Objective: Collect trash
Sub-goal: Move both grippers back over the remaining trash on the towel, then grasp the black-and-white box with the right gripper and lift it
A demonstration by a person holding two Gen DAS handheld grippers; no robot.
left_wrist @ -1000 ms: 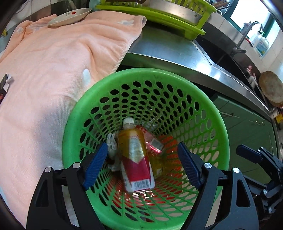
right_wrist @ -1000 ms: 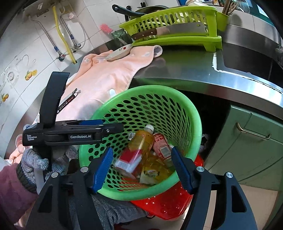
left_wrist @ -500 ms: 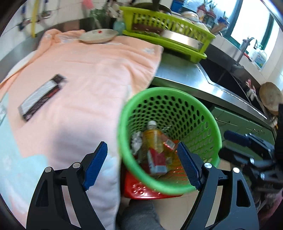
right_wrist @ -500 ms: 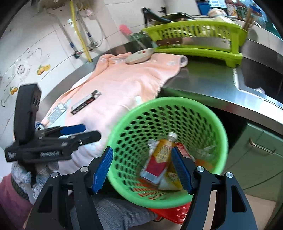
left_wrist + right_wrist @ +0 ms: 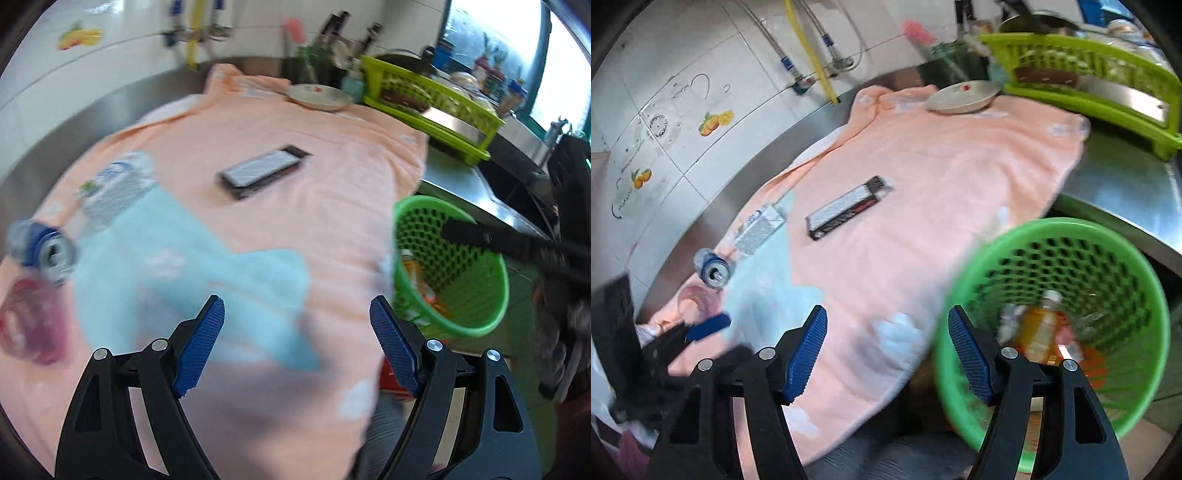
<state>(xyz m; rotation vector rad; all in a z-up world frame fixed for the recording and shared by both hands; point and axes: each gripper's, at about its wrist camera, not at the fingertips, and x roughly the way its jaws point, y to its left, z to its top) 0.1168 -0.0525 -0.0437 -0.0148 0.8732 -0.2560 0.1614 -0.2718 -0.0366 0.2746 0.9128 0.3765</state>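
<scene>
1. Left wrist view, much blurred. The left gripper [image 5: 297, 350] is seen released, jaws wide apart and nothing between them, over the peach towel [image 5: 332, 206] spread on the counter.
2. Left on the towel: a flat dark wrapper [image 5: 264, 171] near its middle, a clear plastic bottle [image 5: 118, 188] toward its left edge, and a blue can [image 5: 46, 251] at the far left edge. A pinkish item below the can is too blurred to name.
3. The green basket [image 5: 491, 317] hangs off the towel's right edge, with some trash already inside.
4. Right wrist view. The right gripper [image 5: 888, 354] is likewise released and empty, above the towel's near edge.
5. In the basket [image 5: 1145, 387] an orange drink bottle [image 5: 1039, 336] and other scraps are collected.
6. Still out: the wrapper [image 5: 847, 212] mid-towel, a silvery carton or bottle [image 5: 759, 229] and the can [image 5: 713, 271] by the left edge.
7. Judged partly done: several pieces binned, at least three to be picked up.
</scene>
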